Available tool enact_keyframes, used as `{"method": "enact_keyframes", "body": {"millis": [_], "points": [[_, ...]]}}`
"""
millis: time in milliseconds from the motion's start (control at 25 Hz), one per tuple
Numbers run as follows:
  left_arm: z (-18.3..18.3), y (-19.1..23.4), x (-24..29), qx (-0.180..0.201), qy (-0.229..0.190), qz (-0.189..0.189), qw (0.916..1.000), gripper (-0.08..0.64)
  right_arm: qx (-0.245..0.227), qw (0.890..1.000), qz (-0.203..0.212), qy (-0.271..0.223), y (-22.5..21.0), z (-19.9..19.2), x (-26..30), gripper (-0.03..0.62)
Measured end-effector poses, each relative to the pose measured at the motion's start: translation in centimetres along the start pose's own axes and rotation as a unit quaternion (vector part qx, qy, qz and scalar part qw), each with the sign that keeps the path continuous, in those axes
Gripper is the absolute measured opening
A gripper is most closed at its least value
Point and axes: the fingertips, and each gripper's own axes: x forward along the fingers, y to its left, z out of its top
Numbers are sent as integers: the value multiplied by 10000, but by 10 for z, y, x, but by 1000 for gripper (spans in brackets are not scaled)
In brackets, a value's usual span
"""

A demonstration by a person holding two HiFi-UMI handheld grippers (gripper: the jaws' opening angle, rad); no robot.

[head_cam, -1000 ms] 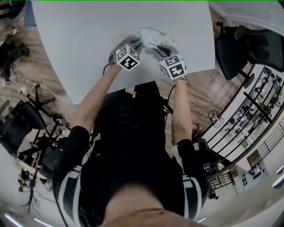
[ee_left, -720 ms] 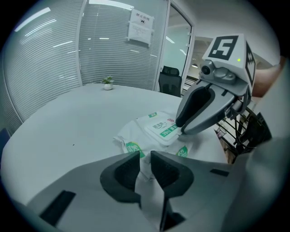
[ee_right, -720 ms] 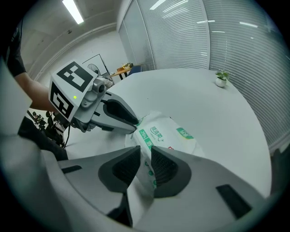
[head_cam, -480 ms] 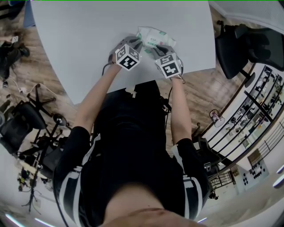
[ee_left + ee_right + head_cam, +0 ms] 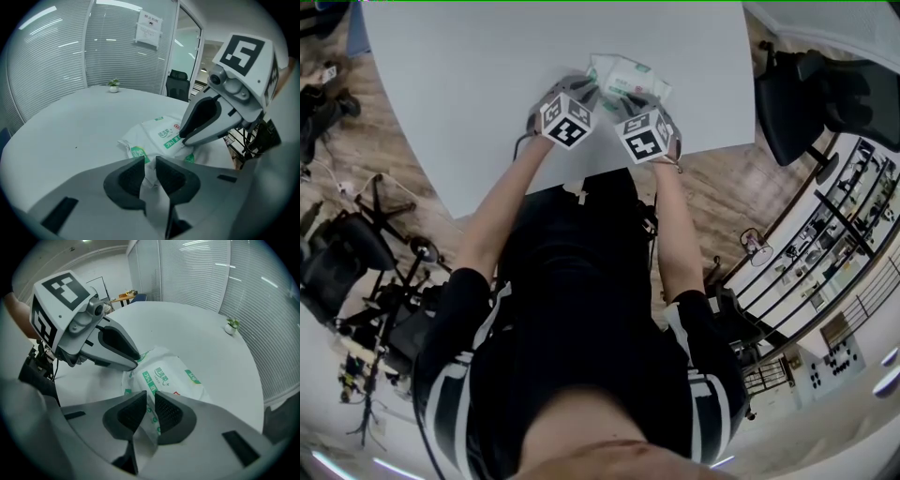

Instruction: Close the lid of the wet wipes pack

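Note:
The wet wipes pack (image 5: 630,79) is a soft white pouch with green print, lying near the front edge of the white table (image 5: 469,84). My left gripper (image 5: 584,97) is at its left corner; in the left gripper view the jaws (image 5: 149,169) are shut on a crumpled fold of the pack (image 5: 161,133). My right gripper (image 5: 630,105) is at the near right side of the pack. Its jaws (image 5: 150,409) have just been closing, and the film of the pack (image 5: 164,376) runs between the pads. I cannot make out the lid.
A black office chair (image 5: 811,103) stands right of the table. A small potted plant (image 5: 113,85) sits at the table's far side. Stands and cables (image 5: 366,281) clutter the floor to the left. My body stands against the table's front edge.
My right gripper has shifted left and tilted in closer to the pack, beside the left gripper. The left gripper and the pack have stayed where they were.

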Motion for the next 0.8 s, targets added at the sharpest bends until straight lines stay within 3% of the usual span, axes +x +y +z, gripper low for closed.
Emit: {"method": "enact_keyframes", "body": {"millis": [360, 520, 640, 800], "points": [[1, 0, -1, -162, 2, -18, 9999, 87, 34, 9996, -248, -110, 0, 0, -1, 75], [0, -1, -8, -315, 40, 7, 9995, 87, 551, 9974, -300, -361, 3, 2, -9, 75], [-4, -1, -28, -581, -74, 90, 9982, 86, 1306, 9856, -370, -1005, 9, 13, -36, 75], [-4, 4, -74, -773, -559, 252, 9951, 86, 1975, 9602, -833, -1788, 10, 28, -91, 75]]}}
